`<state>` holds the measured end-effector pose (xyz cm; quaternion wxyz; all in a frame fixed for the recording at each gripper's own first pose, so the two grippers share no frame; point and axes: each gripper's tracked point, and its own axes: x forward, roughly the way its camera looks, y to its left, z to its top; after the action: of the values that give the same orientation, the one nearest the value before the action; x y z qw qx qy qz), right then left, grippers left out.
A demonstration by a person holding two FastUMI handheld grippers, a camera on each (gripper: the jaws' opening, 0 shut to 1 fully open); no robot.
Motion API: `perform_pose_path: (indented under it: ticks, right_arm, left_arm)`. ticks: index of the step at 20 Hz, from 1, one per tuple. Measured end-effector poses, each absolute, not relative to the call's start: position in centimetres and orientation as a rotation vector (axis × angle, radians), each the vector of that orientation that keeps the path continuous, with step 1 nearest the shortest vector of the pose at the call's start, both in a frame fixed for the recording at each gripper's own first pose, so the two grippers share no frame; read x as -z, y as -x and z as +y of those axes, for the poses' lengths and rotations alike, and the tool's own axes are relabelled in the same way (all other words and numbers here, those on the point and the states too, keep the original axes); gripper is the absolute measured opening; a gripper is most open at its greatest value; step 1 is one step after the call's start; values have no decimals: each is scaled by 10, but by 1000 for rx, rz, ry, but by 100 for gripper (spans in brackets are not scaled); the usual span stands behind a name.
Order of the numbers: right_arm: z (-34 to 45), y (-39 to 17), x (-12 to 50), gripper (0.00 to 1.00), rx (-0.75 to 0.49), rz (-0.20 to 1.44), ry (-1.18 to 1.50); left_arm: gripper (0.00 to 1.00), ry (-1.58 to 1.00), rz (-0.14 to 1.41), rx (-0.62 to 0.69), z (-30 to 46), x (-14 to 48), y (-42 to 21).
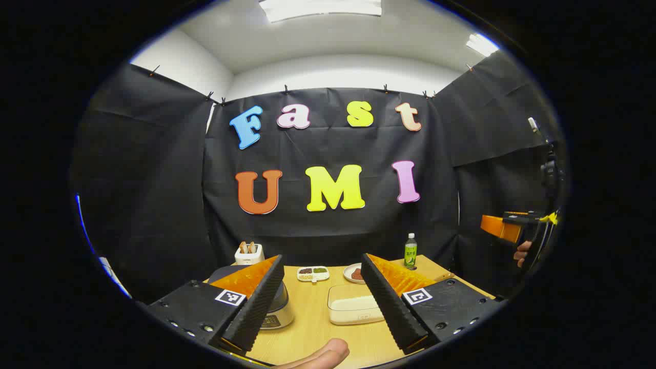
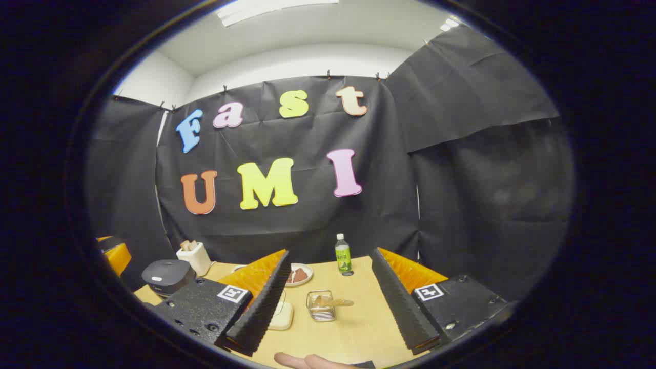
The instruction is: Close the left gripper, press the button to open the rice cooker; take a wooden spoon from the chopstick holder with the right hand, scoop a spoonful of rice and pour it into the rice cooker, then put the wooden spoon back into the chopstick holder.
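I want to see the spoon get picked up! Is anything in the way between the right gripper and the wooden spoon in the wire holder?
Nothing visible is. In the right gripper view, the open right gripper faces the small wire chopstick holder with the wooden spoon, and just bare light wooden table lies between them.

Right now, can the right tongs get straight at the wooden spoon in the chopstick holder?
Probably yes: the right tongs are open, and the wooden spoon in the chopstick holder sits ahead between the fingers, nothing in between.
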<state>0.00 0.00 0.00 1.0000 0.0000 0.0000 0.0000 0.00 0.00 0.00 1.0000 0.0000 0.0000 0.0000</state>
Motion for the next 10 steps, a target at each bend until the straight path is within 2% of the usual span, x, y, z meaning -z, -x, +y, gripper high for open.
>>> perform_pose_path:
  ticks: [10]
  right_arm:
    - [-27, 34, -5, 100, 30, -22, 44]
  left_arm:
    - [96, 22, 26, -11, 15, 12, 2]
